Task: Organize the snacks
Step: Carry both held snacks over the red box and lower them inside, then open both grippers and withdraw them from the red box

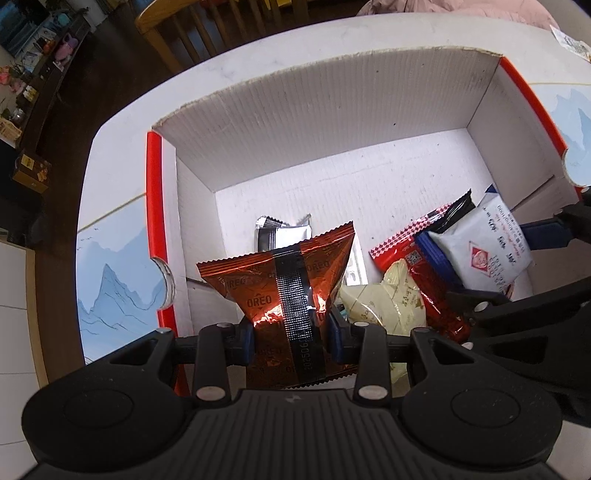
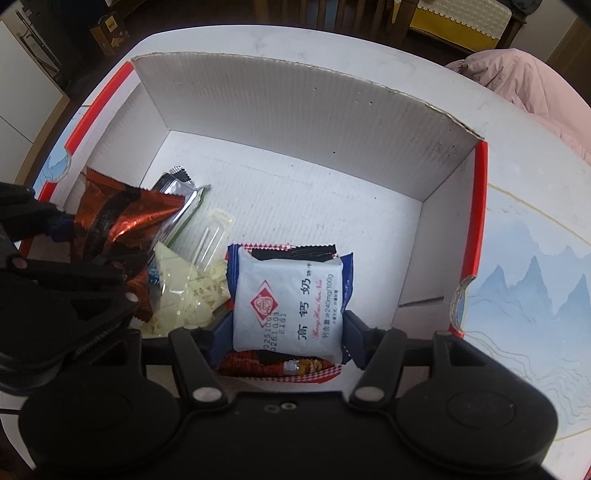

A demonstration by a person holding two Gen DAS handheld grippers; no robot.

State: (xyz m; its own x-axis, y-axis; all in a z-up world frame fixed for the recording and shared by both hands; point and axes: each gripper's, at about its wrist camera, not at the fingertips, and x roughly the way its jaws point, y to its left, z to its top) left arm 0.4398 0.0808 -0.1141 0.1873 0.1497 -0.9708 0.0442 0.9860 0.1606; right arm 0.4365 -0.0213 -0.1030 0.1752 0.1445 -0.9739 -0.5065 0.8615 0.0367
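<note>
Two packets: shiny orange, matte white.

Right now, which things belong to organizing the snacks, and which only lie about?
Belong to the job:
- Oreo packet, held by left gripper
- white milk-biscuit packet, held by right gripper
- cardboard box

Lying about:
- pink garment
- wooden chair

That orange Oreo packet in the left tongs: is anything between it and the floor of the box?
Partly. The Oreo packet, pinched in the left tongs, hangs over a silver wrapper and beside a pale yellow bag. The bare box floor farther back is unobstructed.
</note>
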